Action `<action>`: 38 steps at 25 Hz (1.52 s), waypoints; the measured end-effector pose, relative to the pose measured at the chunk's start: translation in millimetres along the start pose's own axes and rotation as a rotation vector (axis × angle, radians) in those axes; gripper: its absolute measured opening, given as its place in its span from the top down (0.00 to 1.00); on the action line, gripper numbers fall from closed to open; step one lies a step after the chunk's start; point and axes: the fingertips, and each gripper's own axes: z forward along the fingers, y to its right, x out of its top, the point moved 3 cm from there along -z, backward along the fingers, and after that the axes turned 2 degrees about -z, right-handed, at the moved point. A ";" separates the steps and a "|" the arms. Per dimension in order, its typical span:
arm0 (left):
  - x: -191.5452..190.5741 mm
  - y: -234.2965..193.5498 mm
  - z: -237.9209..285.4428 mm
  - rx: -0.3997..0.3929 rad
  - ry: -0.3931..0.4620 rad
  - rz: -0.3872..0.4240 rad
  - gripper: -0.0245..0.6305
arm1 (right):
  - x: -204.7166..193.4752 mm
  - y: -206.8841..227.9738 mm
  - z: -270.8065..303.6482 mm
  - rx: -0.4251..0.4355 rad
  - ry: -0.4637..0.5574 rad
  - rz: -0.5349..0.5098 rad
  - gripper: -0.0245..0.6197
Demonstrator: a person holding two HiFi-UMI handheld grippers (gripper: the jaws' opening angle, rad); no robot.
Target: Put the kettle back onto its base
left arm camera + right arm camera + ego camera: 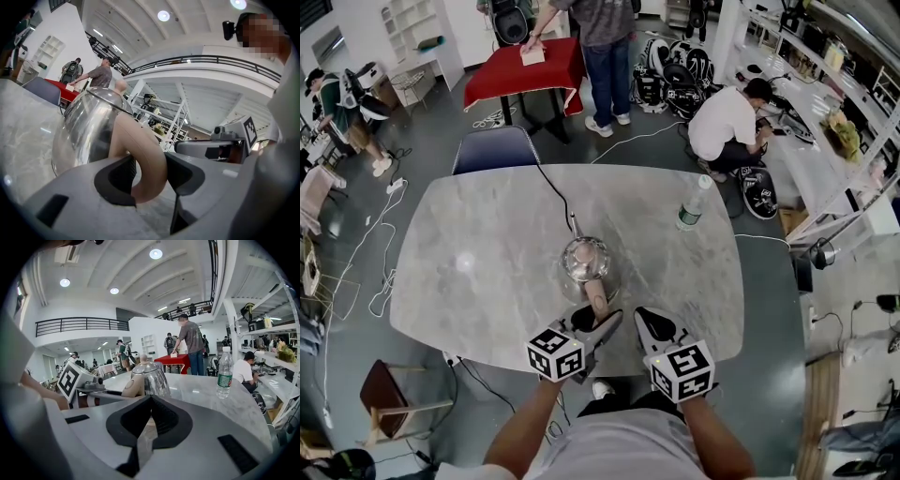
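Observation:
A shiny steel kettle [584, 260] [86, 126] [150, 376] stands upright in the middle of the marble table [469, 281]. Its beige handle [597, 298] [143, 159] points toward me. A black cord [553, 192] runs from under the kettle to the far edge; the base itself is hidden beneath it. My left gripper [602, 323] [150, 176] has its pads on both sides of the handle and is shut on it. My right gripper [649, 323] [149, 413] rests just to the right, shut with nothing in it, pointing at the kettle.
A water bottle [694, 203] [225, 372] stands at the table's far right. A blue chair [495, 150] is tucked at the far edge. Beyond are a red-covered table [525, 70] with a person standing, and a person crouching [727, 122] by shelves.

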 end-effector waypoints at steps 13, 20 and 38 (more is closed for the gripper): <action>-6.5 -5.6 -14.4 0.088 0.061 -0.024 0.66 | -13.0 -9.5 -0.9 0.033 -0.042 0.006 0.95; -10.1 -6.9 -33.6 0.252 0.093 -0.020 0.64 | -12.8 -15.1 -6.2 0.117 -0.015 -0.001 0.95; -22.8 75.9 -53.3 0.534 0.112 0.028 0.65 | -21.8 -17.5 -67.9 0.328 0.048 -0.055 0.95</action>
